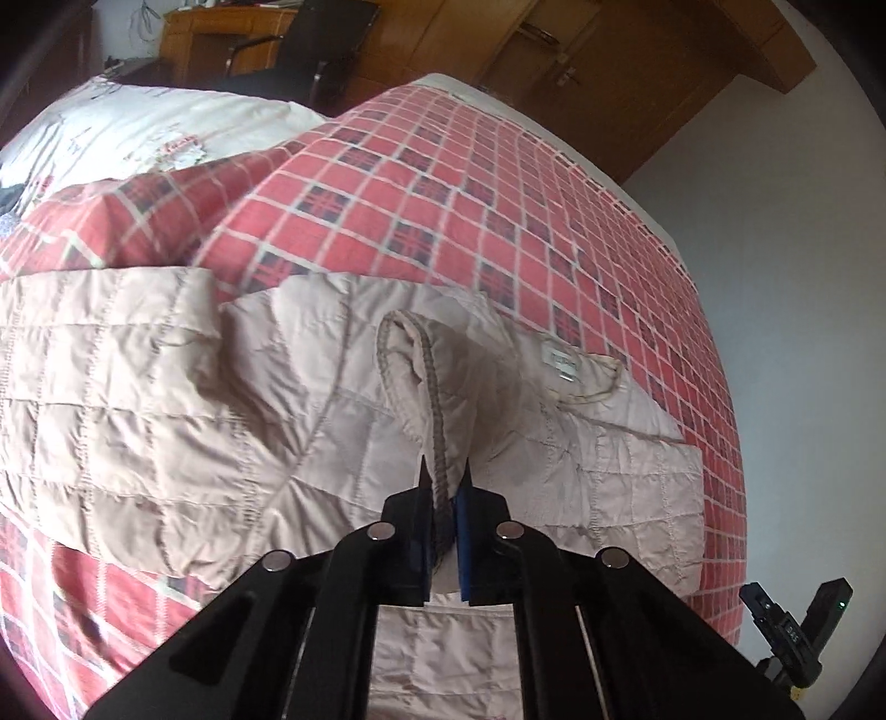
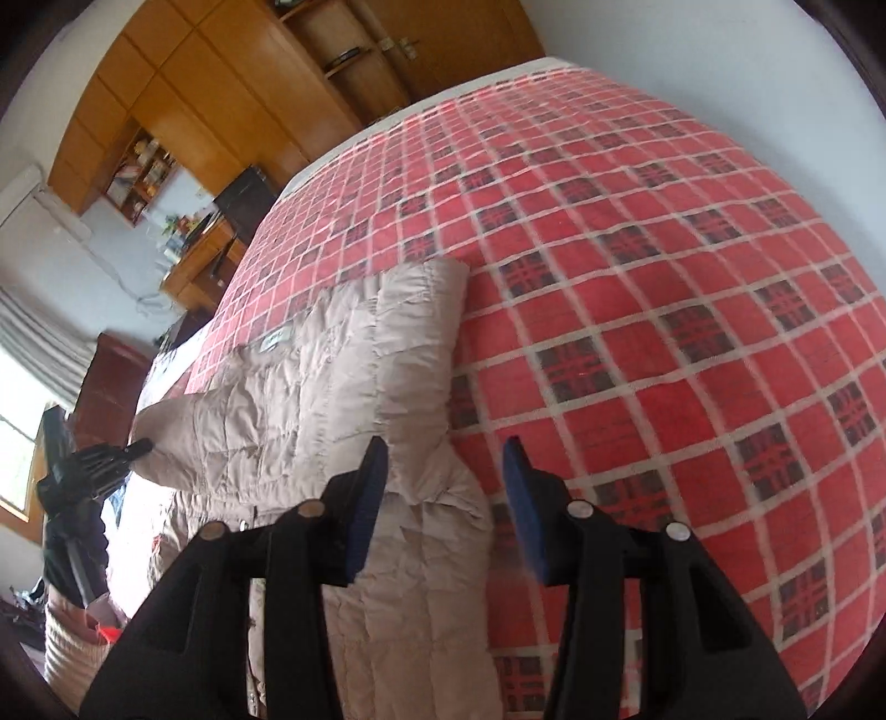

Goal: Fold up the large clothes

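Note:
A beige quilted jacket (image 1: 221, 399) lies spread on a bed with a red plaid cover (image 1: 470, 183). My left gripper (image 1: 444, 471) is shut on a ribbed grey-trimmed edge of the jacket (image 1: 429, 387), lifting it into a ridge. A white label (image 1: 559, 366) shows near the collar. In the right wrist view the jacket (image 2: 343, 376) lies left of centre, one folded part (image 2: 421, 310) ending on the plaid cover (image 2: 664, 332). My right gripper (image 2: 443, 459) stands open just above the jacket's right edge, nothing between its fingers. The left gripper's tip (image 2: 138, 446) pinches fabric at far left.
A white printed pillow or quilt (image 1: 138, 127) lies at the bed's head. A wooden desk (image 1: 221, 33) and black chair (image 1: 310, 55) stand beyond it, with wooden wardrobes (image 2: 232, 83) behind. A tripod (image 1: 792, 626) stands beside the bed. The bed's right half shows bare plaid.

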